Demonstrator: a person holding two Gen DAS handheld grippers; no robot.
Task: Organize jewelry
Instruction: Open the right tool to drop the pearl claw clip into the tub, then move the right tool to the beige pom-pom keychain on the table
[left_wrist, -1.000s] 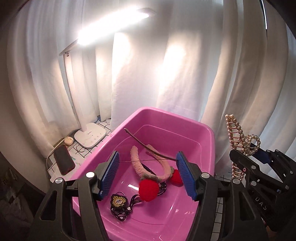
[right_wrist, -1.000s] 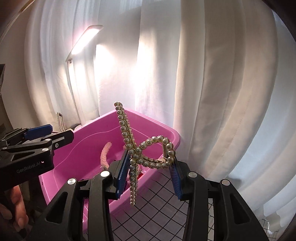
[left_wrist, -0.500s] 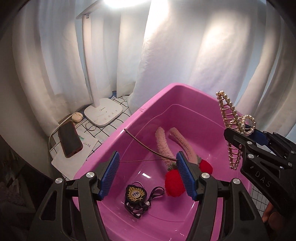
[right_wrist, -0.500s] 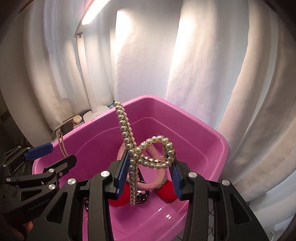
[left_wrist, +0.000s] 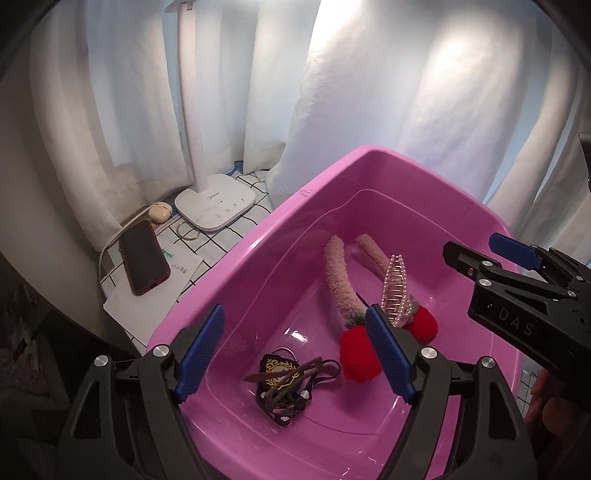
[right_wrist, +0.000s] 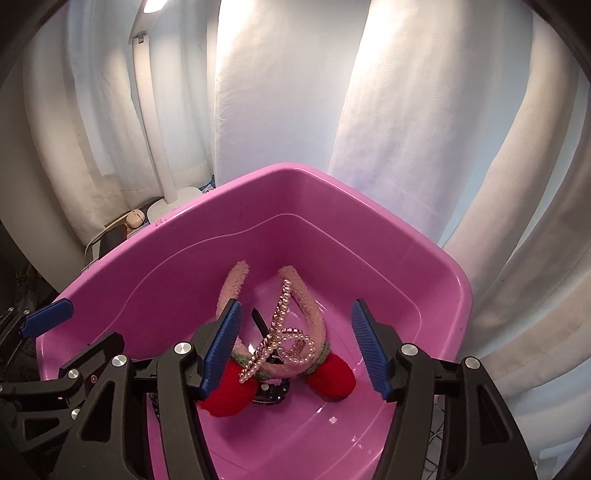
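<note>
A pink plastic tub (left_wrist: 258, 240) (right_wrist: 369, 206) holds the jewelry. A pearl hair claw (left_wrist: 396, 291) (right_wrist: 282, 332) lies on a fuzzy pink headband (left_wrist: 338, 273) (right_wrist: 314, 314) with red pom-poms (left_wrist: 360, 354) (right_wrist: 229, 391). A brown thin headband (left_wrist: 291, 378) rests on a black badge with cord (left_wrist: 279, 384). My left gripper (left_wrist: 293, 352) is open and empty above the tub's near end. My right gripper (right_wrist: 295, 347) is open and empty above the pearl claw; it also shows in the left wrist view (left_wrist: 517, 280).
Left of the tub on the checked tablecloth stand a white lamp base (left_wrist: 216, 206), a phone (left_wrist: 144, 258), an earbud case (left_wrist: 160, 211), a ring (left_wrist: 186, 232) and papers (left_wrist: 147, 302). White curtains (right_wrist: 295, 92) hang close behind the tub.
The right gripper has opened and let go of the pearl claw, which dropped onto the fuzzy headband. The brown thin headband has fallen from the left gripper onto the black badge. Both cameras tilted down.
</note>
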